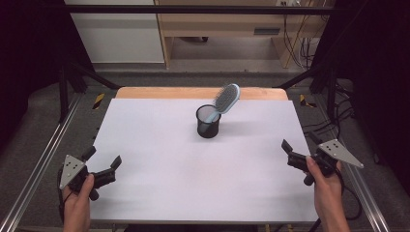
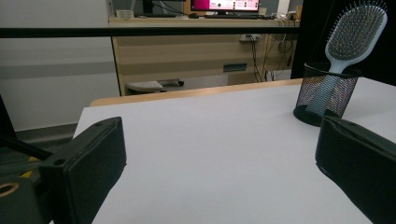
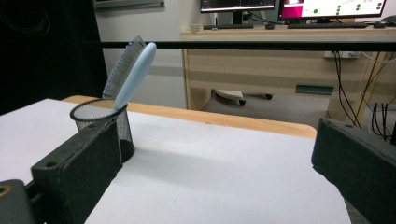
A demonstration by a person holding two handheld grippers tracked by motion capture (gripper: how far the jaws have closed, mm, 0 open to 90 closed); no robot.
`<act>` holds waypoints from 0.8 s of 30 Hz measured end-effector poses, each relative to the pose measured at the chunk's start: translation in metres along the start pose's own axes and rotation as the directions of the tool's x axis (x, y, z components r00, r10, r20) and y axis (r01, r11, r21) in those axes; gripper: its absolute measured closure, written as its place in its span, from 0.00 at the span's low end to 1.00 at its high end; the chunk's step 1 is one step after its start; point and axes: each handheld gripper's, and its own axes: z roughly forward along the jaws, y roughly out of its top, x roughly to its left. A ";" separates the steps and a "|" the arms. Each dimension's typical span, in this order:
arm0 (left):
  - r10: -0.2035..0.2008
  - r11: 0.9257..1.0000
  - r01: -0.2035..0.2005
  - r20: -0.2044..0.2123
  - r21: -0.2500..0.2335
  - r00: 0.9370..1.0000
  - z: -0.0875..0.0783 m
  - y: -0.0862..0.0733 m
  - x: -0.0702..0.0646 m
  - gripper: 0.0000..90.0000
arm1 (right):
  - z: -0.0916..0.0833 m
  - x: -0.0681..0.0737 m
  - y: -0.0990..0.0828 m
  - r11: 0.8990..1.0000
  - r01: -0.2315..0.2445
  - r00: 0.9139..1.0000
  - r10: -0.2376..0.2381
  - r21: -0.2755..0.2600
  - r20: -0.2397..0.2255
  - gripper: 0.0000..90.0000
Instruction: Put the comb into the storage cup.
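Note:
A black mesh cup [image 1: 208, 122] stands on the white table [image 1: 169, 164], a little behind its middle. A light blue hairbrush [image 1: 226, 99] stands handle-down in the cup, its bristled head leaning up and to the right. My left gripper [image 1: 103, 157] rests near the front left corner, open and empty. My right gripper [image 1: 299, 141] sits at the right edge, also open and empty. In the left gripper view the cup [image 2: 327, 93] and brush [image 2: 355, 35] are far right, beyond the gripper [image 2: 220, 140]. In the right gripper view the cup [image 3: 93, 114] and brush [image 3: 133, 74] stand left, beyond the gripper [image 3: 217, 149].
A bare wooden strip [image 1: 193, 93] runs along the table's far edge. Metal rails [image 1: 43, 159] flank the table on both sides, with black frame posts behind. Beyond the table are a wooden desk [image 3: 280, 60] with monitors and hanging cables [image 1: 300, 43].

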 end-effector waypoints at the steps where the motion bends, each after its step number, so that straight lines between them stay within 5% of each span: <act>1: -0.002 1.000 0.002 -0.001 0.000 1.000 0.000 0.000 0.000 0.02 | 0.000 0.000 -0.002 1.000 0.001 1.000 -0.001 0.004 -0.001 0.02; 24: -0.016 1.000 0.017 0.032 -0.017 0.999 0.000 0.000 0.000 0.02 | 0.002 0.017 -0.043 0.998 0.013 0.999 -0.010 0.067 -0.042 0.02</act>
